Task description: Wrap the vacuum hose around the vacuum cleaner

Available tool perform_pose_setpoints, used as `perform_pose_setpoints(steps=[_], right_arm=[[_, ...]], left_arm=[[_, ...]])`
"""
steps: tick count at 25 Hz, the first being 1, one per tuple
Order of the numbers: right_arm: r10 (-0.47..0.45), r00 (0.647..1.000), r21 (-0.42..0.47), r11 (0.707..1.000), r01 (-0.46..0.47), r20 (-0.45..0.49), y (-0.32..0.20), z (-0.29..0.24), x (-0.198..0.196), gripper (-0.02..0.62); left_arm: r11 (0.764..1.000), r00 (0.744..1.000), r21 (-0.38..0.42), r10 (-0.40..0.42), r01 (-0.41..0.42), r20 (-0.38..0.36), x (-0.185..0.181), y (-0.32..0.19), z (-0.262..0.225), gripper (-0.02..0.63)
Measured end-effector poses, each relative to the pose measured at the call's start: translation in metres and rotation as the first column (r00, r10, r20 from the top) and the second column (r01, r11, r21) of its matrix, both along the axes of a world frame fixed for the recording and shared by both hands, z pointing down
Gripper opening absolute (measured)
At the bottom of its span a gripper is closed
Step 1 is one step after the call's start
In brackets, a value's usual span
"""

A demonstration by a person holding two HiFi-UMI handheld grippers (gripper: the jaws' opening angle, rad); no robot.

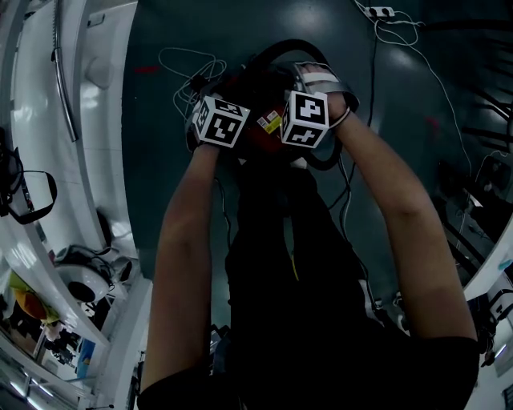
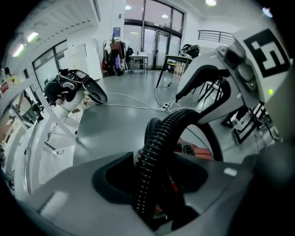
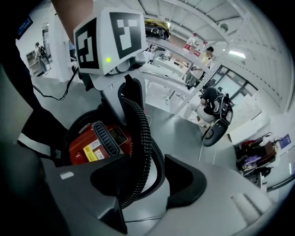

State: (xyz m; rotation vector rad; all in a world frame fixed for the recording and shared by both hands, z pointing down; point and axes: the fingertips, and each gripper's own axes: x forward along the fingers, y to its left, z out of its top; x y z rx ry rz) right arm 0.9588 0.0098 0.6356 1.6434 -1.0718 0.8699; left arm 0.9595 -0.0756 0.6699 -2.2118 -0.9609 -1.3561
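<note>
At the far left of the head view a white bench (image 1: 104,136) runs beside the dark floor (image 1: 152,144), where a loose white cable (image 1: 172,60) lies in loops. The left gripper (image 2: 156,162) carries a marker cube (image 1: 220,122) printed only with black-and-white squares. Its jaws are closed on the ribbed black vacuum hose (image 2: 154,152), which rises between them and arches over toward the right. Just past it sits the vacuum cleaner (image 3: 87,138), a red body on the floor straight ahead of the person and under both grippers. Its side bears a black slatted vent (image 3: 107,134), a yellow-and-white sticker (image 3: 92,148) and a dark label (image 3: 120,135). The print on both is too small to read, and a brand name cannot be made out. The right gripper (image 3: 146,169) stands with its jaws apart. The hose loops down between them, close to the pad at the picture's left and clear of the other. Its cube (image 1: 305,118) also shows only square markers. At the upper right a white power strip (image 1: 379,11) trails a thin cord (image 1: 398,26) across the floor.
</note>
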Motion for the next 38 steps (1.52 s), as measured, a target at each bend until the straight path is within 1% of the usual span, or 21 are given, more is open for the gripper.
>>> perform_pose_setpoints(steps=[2,4,6,7,9,11,12,14,16,17,19,21,24,26,28,30,32,34,38], right_arm=[[0.014,0.999,0.007,1.000,-0.013,-0.049,0.001,-0.001,0.004,0.205],[0.034,0.993,0.007,0.999,-0.033,-0.113,0.004,-0.002,0.011,0.116],[0.060,0.988,-0.008,0.998,-0.062,-0.145,0.009,0.000,0.016,0.011],[0.073,0.987,-0.009,0.997,-0.075,-0.141,0.011,0.003,0.018,-0.003],[0.096,0.990,0.020,0.995,-0.094,-0.102,0.010,0.007,0.017,-0.003],[0.114,0.991,0.070,0.992,-0.110,-0.064,0.005,0.009,0.015,0.007],[0.122,0.991,0.089,0.989,-0.117,-0.056,0.004,0.009,0.015,0.015],[0.139,0.989,0.105,0.986,-0.132,-0.058,0.003,0.010,0.017,0.002],[0.153,0.987,0.103,0.984,-0.148,-0.045,0.005,0.014,0.017,0.003],[0.159,0.987,0.097,0.983,-0.156,-0.034,0.006,0.017,0.017,0.010],[0.169,0.985,0.078,0.983,-0.167,-0.018,0.007,0.021,0.018,0.012],[0.184,0.983,0.069,0.981,-0.183,-0.007,0.009,0.024,0.021,0.012],[0.218,0.976,0.067,0.974,-0.218,0.009,0.012,0.026,0.021,0.012],[0.226,0.974,0.061,0.972,-0.226,0.014,0.012,0.028,0.019,0.014],[0.224,0.974,0.054,0.973,-0.225,0.015,0.013,0.029,0.017,0.021],[0.225,0.974,0.053,0.973,-0.226,0.017,0.014,0.027,0.016,0.026],[0.227,0.974,0.056,0.972,-0.227,0.018,0.014,0.025,0.014,0.034],[0.225,0.974,0.058,0.972,-0.226,0.018,0.014,0.024,0.010,0.037],[0.228,0.974,0.073,0.971,-0.228,0.008,0.014,0.019,0.006,0.044]], left_arm=[[1.000,1.000,0.007,-0.003,0.003,0.008,0.006,-0.002,0.005,0.235],[1.000,1.000,0.019,0.007,-0.007,0.016,0.010,-0.004,0.011,0.236],[0.999,0.999,0.027,0.028,-0.029,0.021,0.012,-0.003,0.015,0.236],[0.999,0.999,0.028,0.036,-0.036,0.022,0.013,-0.002,0.016,0.238],[0.998,0.999,0.025,0.049,-0.049,0.024,0.017,-0.001,0.017,0.239],[0.997,0.997,0.020,0.071,-0.071,0.012,0.025,0.000,0.014,0.241],[0.996,0.996,0.018,0.090,-0.090,-0.002,0.030,0.001,0.012,0.241],[0.989,0.990,0.015,0.144,-0.144,-0.012,0.038,0.003,0.008,0.241],[0.982,0.982,0.010,0.188,-0.188,0.032,0.038,0.006,0.014,0.240],[0.981,0.979,0.004,0.194,-0.195,0.060,0.035,0.007,0.018,0.241],[0.981,0.977,-0.008,0.193,-0.193,0.085,0.034,0.008,0.024,0.245],[0.982,0.978,-0.022,0.191,-0.190,0.080,0.036,0.008,0.025,0.253],[0.989,0.986,-0.056,0.139,-0.135,0.089,0.039,0.007,0.025,0.292],[0.992,0.990,-0.068,0.112,-0.107,0.082,0.039,0.005,0.025,0.302],[0.992,0.992,-0.064,0.115,-0.112,0.051,0.038,0.004,0.022,0.299],[0.989,0.990,-0.055,0.136,-0.135,0.024,0.037,0.006,0.018,0.302],[0.985,0.985,-0.044,0.170,-0.169,0.013,0.033,0.009,0.017,0.338],[0.981,0.981,-0.028,0.193,-0.192,0.004,0.030,0.010,0.016,0.345],[0.984,0.983,-0.014,0.180,-0.180,-0.021,0.028,0.008,0.013,0.346]])
